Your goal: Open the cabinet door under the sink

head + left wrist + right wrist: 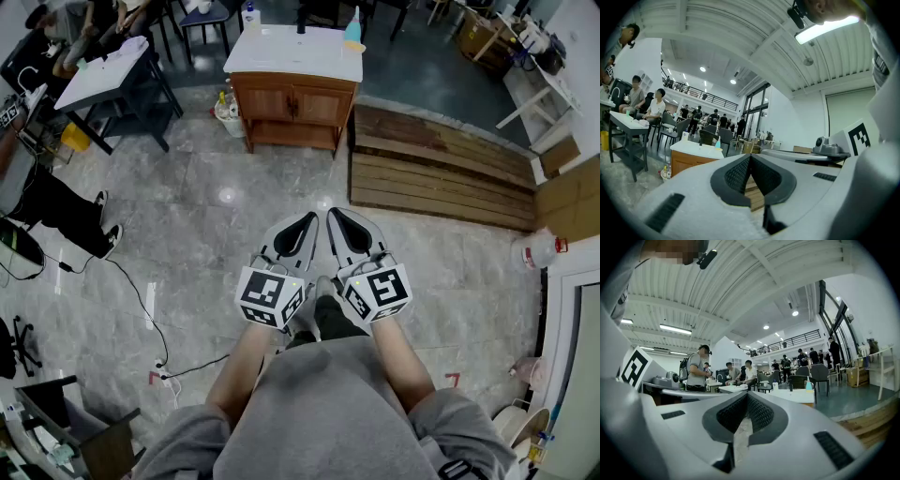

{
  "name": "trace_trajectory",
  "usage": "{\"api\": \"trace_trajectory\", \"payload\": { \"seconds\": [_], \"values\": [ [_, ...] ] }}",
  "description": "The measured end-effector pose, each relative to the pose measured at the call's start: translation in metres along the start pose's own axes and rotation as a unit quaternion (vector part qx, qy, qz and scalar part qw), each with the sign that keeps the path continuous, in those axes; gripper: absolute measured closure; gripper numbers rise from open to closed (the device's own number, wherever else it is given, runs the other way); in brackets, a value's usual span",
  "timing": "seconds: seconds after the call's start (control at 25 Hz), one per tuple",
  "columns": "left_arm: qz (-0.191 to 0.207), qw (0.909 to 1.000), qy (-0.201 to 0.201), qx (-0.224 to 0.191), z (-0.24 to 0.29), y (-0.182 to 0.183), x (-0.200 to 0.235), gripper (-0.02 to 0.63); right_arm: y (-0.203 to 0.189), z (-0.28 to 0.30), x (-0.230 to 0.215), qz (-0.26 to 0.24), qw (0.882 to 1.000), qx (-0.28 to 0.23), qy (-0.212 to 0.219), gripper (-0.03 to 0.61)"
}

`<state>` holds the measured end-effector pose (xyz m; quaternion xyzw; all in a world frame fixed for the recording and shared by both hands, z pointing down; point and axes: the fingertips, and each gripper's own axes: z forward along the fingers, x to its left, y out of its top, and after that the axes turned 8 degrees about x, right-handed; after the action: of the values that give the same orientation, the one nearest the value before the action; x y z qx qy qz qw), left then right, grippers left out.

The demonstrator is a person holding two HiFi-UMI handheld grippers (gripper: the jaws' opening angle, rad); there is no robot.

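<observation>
The wooden sink cabinet stands far ahead across the floor, under a white countertop; its two doors are closed, with handles at the middle. Close to my body and far short of it, my left gripper and right gripper sit side by side, both pointing level at the cabinet. Each is shut with nothing between its jaws. In the left gripper view the left gripper has the cabinet small at its left. In the right gripper view the countertop shows just right of the right gripper.
A low wooden platform lies right of the cabinet. A white table with seated people stands at the left. Bottles sit by the cabinet's left side, a blue bottle on its top. Cables cross the floor.
</observation>
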<state>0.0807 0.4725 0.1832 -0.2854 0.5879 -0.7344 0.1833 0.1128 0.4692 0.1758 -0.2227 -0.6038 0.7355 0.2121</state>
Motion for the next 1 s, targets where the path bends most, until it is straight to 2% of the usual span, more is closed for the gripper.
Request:
{"api": "trace_trajectory", "payload": {
  "seconds": [0.16, 0.4, 0.6, 1.0],
  "values": [
    [-0.002, 1.0, -0.001, -0.001, 0.001, 0.001, 0.005, 0.606, 0.0, 0.004, 0.0, -0.001, 1.0, -0.001, -0.001, 0.571],
    [-0.009, 0.9999, 0.002, 0.005, 0.006, -0.003, 0.013, 0.606, -0.002, 0.011, -0.007, 0.024, 1.0, -0.008, 0.012, 0.569],
    [-0.016, 0.9998, 0.013, 0.009, 0.024, -0.003, 0.025, 0.606, -0.002, 0.024, -0.019, 0.017, 1.0, -0.003, 0.021, 0.569],
    [-0.006, 0.9995, 0.024, 0.02, 0.097, 0.011, 0.033, 0.606, 0.006, 0.056, -0.094, 0.03, 0.999, -0.011, 0.026, 0.569]
  ]
}}
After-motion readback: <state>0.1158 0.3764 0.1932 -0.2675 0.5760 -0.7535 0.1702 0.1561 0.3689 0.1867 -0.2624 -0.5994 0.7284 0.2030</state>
